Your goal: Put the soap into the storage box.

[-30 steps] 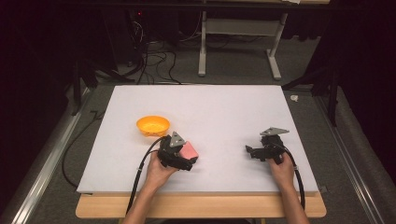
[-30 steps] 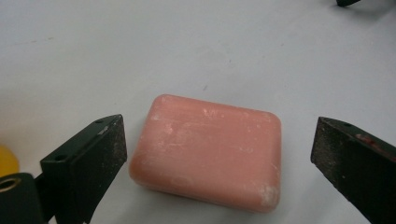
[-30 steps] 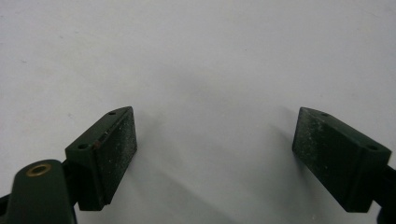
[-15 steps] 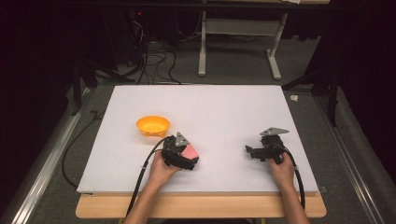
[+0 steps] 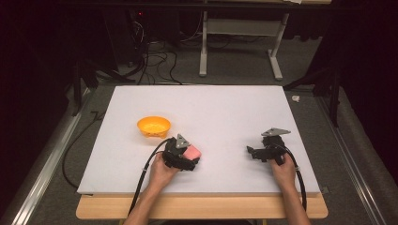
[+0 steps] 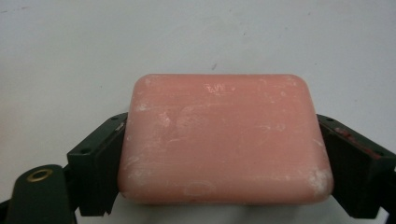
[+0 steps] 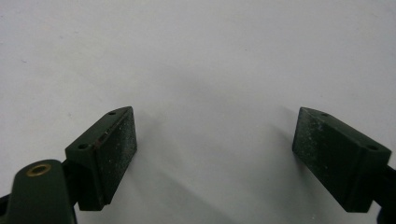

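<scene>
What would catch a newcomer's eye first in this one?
The pink soap bar stands out, lying on the white table near its front edge, with the left tongs just closed in against its two sides. Behind it to the left sits a small orange bowl. The right tongs rest open over bare table at the front right.

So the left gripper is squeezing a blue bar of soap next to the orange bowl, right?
Not quite: the soap is pink, not blue, as the left gripper view shows. The left gripper has just been closing its jaws, and both pads now touch the bar's sides. The orange bowl does sit close by on the table.
</scene>
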